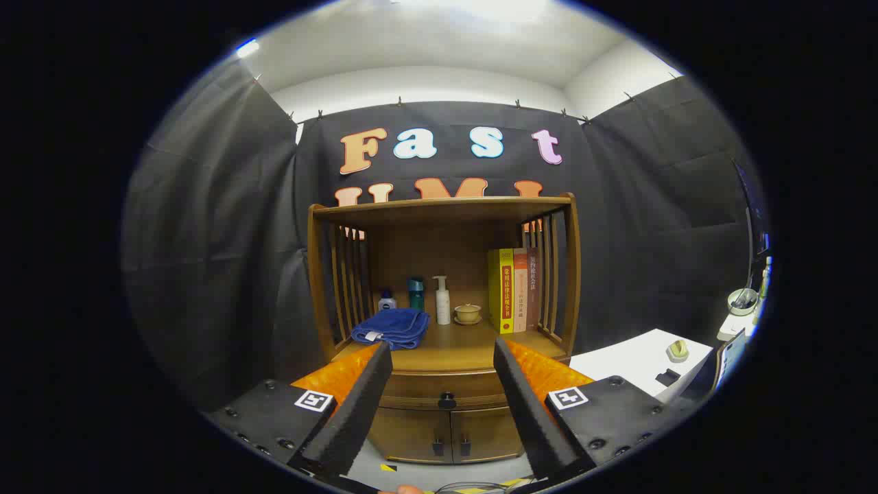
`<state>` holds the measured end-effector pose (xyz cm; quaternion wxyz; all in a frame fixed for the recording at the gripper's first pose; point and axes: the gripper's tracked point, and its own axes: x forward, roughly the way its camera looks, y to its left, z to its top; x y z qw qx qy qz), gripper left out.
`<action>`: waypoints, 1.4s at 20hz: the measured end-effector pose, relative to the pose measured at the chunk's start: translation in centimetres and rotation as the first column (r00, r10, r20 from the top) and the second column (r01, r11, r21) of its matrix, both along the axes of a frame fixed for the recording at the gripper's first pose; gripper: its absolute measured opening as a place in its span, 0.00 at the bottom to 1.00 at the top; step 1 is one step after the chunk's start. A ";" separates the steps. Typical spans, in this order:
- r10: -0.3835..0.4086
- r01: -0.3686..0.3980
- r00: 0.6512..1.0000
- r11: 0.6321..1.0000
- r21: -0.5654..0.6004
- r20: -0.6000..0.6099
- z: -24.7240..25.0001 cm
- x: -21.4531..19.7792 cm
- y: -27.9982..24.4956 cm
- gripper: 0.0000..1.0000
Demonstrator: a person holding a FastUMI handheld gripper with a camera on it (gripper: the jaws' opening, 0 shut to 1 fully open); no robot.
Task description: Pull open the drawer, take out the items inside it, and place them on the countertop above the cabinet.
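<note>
- The gripper [442, 357] hangs in front of a wooden cabinet [442, 412], its jaws spread wide and holding nothing, well short of the furniture.
- The drawer [446, 396] sits shut just under the countertop [459, 350], framed between the two fingers; its small dark knob [447, 399] is at the middle of the front, above a pair of closed lower doors [449, 433].
- What lies inside the drawer cannot be seen.
- The knob looks like the one place to take hold: small, round and hard, so the jaws would likely need to close squarely around it or risk slipping off.
- The drawer front appears stiff and solid; a straight pull should suit it better than a tilted one.
- The countertop already carries a folded blue towel [392, 328], several bottles [416, 295], a pump dispenser [442, 300], a small lidded cup [468, 313] and upright books [514, 291]; bare wood remains toward its front edge.
- A white desk [631, 362] stands to the cabinet's right.
</note>
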<state>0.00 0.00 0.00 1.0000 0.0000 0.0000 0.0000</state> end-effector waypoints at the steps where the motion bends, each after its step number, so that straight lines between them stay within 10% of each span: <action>1: -0.001 0.001 1.000 1.000 0.002 0.001 0.0 0.0 -0.1 0.98; 28: -0.006 0.006 1.000 1.000 -0.016 -0.002 -2.8 1.2 -0.8 0.99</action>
